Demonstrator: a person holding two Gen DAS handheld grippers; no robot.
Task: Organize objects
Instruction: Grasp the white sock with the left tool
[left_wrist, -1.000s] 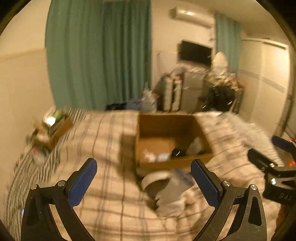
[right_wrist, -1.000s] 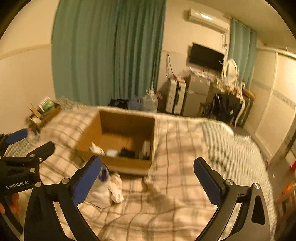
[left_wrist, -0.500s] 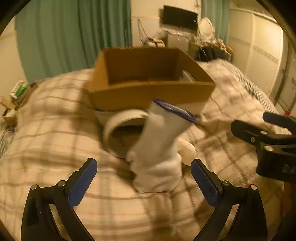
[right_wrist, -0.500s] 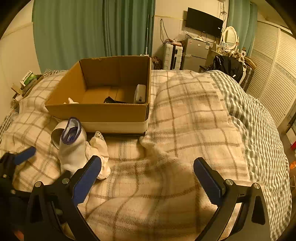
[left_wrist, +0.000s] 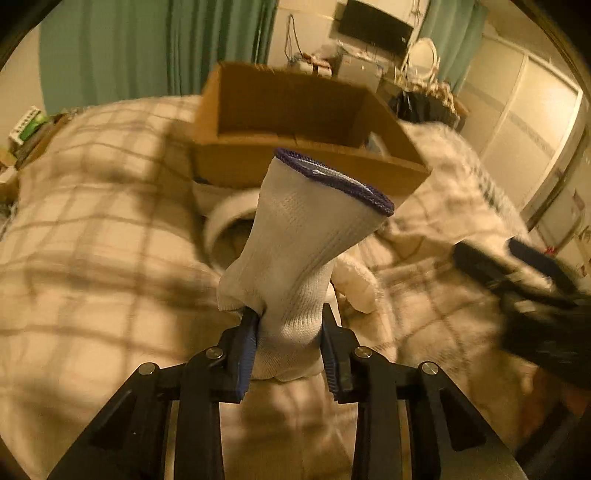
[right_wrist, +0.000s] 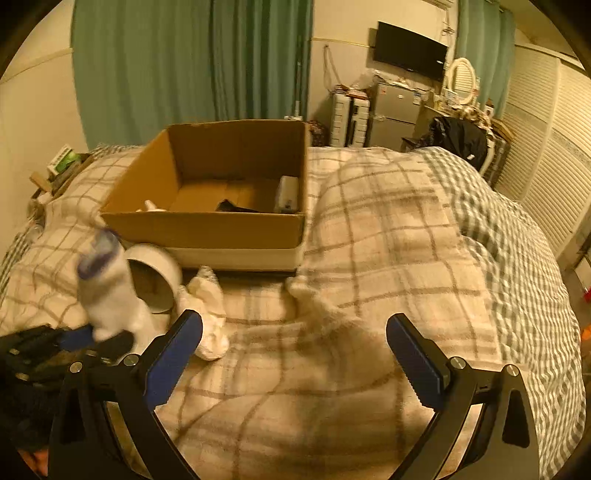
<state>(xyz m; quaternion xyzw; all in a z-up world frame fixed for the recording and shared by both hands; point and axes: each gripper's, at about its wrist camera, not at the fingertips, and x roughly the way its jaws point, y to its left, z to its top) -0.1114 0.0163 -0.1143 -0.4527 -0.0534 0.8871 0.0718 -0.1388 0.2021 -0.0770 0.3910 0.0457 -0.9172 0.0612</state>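
Gripping a white sock (left_wrist: 295, 258) with my left tongs (left_wrist: 290, 343): both blue pads press its lower end, and the sock stands up from them with its purple-edged cuff open toward the cardboard box (left_wrist: 295, 122). From the right wrist view the same sock (right_wrist: 110, 291) appears blurred at the left, raised above the plaid blanket (right_wrist: 369, 258) on the bed, held by the left tongs (right_wrist: 85, 339)

My right tongs (right_wrist: 295, 354) hang over the blanket with jaws spread wide, nothing between them; in the left view they (left_wrist: 517, 266) show as a dark blur to the right

Box (right_wrist: 207, 206) sits on the bed, open top, holding a few small items: something white at the near left, a dark piece in the middle, a pale object against the right wall. Just in front of the box lies a white roll (right_wrist: 155, 277) on its side, hollow end facing me. Beside it, a second crumpled white cloth (right_wrist: 208, 314) rests on the blanket, close to my right tongs' left pad
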